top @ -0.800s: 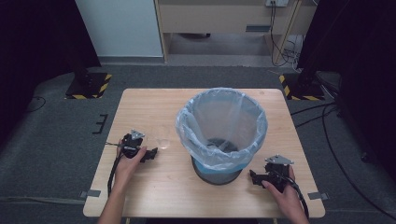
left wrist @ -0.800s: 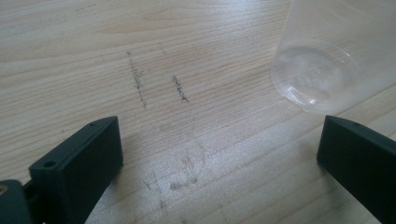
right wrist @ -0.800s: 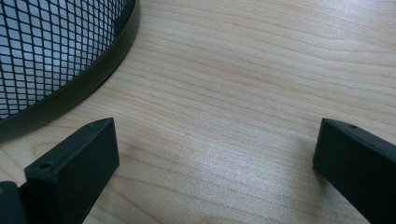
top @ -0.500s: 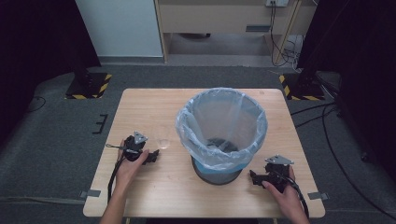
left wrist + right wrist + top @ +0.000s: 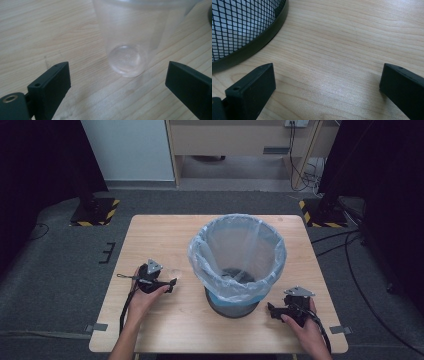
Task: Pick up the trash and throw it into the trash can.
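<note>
A clear plastic cup [image 5: 130, 37] stands on the wooden table [image 5: 150, 235], just ahead of my left gripper [image 5: 118, 68]. Its round base [image 5: 127, 60] shows through the wall. The jaws are wide open, one on each side of the cup and a little short of it, touching nothing. From above, the left gripper [image 5: 171, 283] lies at the table's left with the cup [image 5: 176, 273] at its tips. My right gripper [image 5: 272, 310] rests at the front right, open over bare wood [image 5: 337, 50], beside the bin's black mesh wall [image 5: 239, 27].
A black mesh waste bin [image 5: 232, 302] lined with a pale blue plastic bag [image 5: 237, 250] stands at the table's middle, between the two grippers. Dark stands with striped bases [image 5: 95, 212] sit on the floor beyond the far corners.
My left gripper has slid a little to the right, toward the cup. The right gripper and the bin have stayed put.
</note>
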